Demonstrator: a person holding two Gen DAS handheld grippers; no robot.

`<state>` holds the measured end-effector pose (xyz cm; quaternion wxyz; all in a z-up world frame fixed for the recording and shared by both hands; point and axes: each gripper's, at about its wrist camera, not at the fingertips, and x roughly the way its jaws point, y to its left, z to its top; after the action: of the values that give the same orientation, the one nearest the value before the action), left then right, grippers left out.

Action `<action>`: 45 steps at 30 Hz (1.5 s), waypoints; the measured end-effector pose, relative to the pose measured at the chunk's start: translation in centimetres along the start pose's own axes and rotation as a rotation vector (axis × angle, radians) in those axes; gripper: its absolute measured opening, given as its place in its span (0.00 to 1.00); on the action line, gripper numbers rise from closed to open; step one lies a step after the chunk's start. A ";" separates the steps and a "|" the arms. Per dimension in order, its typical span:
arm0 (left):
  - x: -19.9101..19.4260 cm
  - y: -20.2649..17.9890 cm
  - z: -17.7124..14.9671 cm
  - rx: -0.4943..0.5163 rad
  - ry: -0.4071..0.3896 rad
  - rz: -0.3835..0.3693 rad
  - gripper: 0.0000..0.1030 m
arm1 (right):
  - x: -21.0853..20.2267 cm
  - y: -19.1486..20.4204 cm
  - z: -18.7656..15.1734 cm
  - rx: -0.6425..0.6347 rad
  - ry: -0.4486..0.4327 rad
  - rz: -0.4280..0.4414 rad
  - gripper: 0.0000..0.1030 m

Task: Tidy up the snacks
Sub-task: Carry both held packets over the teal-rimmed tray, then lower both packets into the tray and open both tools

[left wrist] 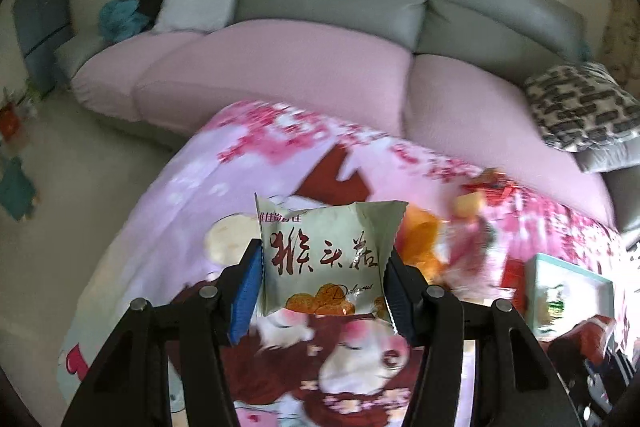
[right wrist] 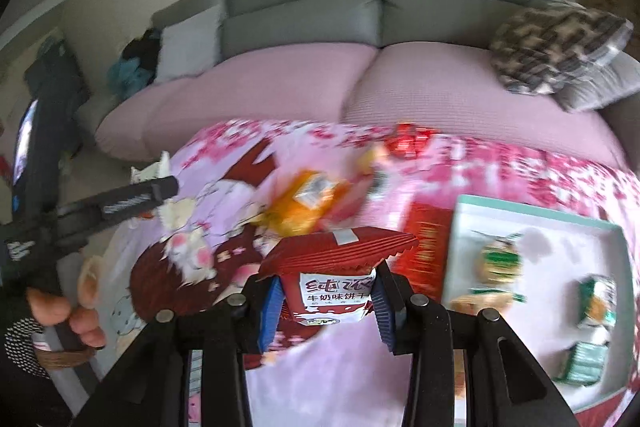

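Holding a red-and-white biscuit packet (right wrist: 326,277), the right gripper (right wrist: 326,301) has the teal-rimmed white box (right wrist: 536,215) just right. The left gripper (left wrist: 320,281), clamping a pale-green snack packet (left wrist: 326,255), sits farther from it.

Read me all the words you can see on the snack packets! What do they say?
"猴头菇": big red letters on the pale packet in the left tool.
"Delicious": thin script lower on that packet.
Small line across its top: too blurred to read.
"纯浓" and "牛奶味饼干": on the red packet in the right tool.
Gold print on the red box: too blurred.
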<state>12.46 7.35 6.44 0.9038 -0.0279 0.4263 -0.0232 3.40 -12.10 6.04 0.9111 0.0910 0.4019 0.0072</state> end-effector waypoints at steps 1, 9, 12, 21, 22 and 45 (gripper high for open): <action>-0.2 -0.7 0.0 0.014 -0.005 -0.013 0.56 | -0.3 -1.0 0.1 0.020 -0.007 -0.013 0.40; -0.7 -5.5 -0.2 0.078 -0.002 -0.123 0.56 | -1.4 -8.2 0.3 0.162 -0.038 -0.096 0.41; -0.7 -7.7 -0.6 0.108 0.009 -0.153 0.56 | -1.4 -10.6 0.0 0.210 -0.037 -0.108 0.40; 0.1 -15.8 -3.2 0.277 0.069 -0.250 0.56 | -0.8 -18.0 -1.0 0.327 -0.034 -0.230 0.41; 0.2 -17.0 -3.6 0.301 0.073 -0.258 0.56 | -0.9 -19.1 -1.2 0.348 -0.039 -0.241 0.41; 2.0 -29.4 -8.8 0.478 0.080 -0.341 0.57 | -2.9 -29.5 -3.6 0.524 -0.076 -0.394 0.41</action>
<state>6.44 -22.36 1.36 0.8504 0.1156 0.4331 -0.2754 -3.01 -40.77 0.70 0.8550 0.2429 0.3655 -0.2762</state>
